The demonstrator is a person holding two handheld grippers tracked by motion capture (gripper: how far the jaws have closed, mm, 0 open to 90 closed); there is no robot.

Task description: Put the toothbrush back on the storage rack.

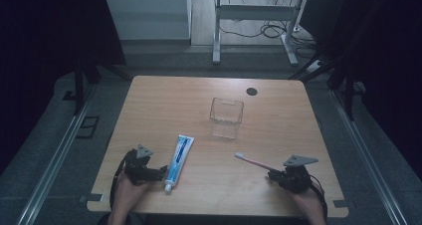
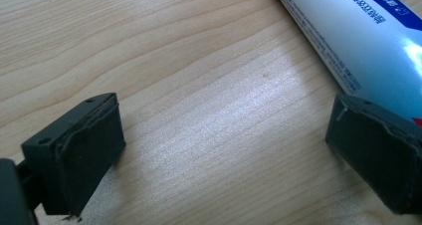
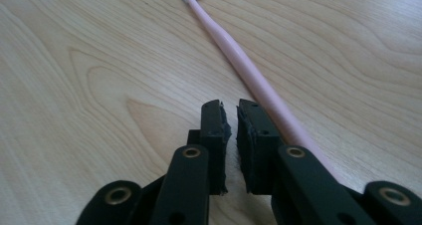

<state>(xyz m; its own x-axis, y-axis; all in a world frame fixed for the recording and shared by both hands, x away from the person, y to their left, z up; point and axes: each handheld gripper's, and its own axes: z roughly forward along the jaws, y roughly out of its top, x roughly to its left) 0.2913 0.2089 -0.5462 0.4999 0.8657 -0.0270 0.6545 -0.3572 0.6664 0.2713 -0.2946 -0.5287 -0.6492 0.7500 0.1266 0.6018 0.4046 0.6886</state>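
Right gripper (image 3: 232, 130), jaws nearly closed on nothing, sits beside the pink toothbrush (image 3: 249, 75) near the tabletop's (image 1: 164, 93) front edge. Left gripper (image 2: 224, 150) gapes wide by the toothpaste tube (image 2: 368, 41). Bare wood lies between them.

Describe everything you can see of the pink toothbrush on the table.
The toothbrush is slim, with a pale pink handle that looks like plastic and a small whitish head. It lies flat on the wooden table, head pointing toward the middle of the table, handle end at the right hand-held gripper. In the right gripper view the handle runs just outside one jaw, not between the two, which stand almost closed with a narrow gap and nothing in it. A clear container stands apart, farther back.
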